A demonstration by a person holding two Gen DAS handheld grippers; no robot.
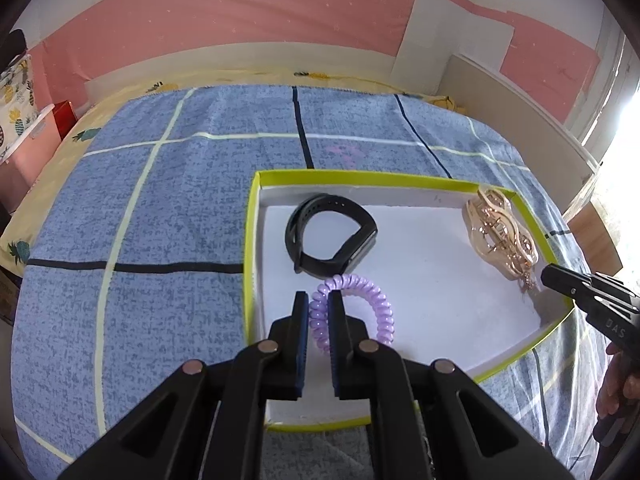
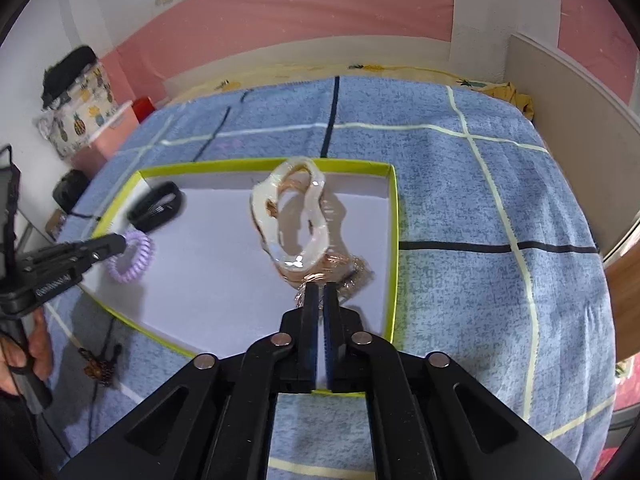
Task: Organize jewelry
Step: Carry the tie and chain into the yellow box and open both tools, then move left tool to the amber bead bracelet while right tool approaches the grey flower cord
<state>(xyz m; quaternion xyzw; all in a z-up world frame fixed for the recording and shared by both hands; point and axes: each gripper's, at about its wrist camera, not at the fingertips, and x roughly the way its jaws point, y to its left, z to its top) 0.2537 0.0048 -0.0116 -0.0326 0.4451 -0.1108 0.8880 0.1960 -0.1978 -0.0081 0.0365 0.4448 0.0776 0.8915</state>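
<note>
A white tray with a lime-green rim lies on the blue checked bedspread. In it are a black wristband, a purple spiral hair tie and a rose-gold hair claw. My left gripper is shut on the hair tie's left coil, low over the tray floor. My right gripper is shut on the hair claw's near end, at the tray's right side; it also shows in the left wrist view.
A dark beaded piece on a cord lies on the bedspread left of the tray's near corner. A pink wall and a white board bound the bed. A pineapple-print bag and a red box stand at the far left.
</note>
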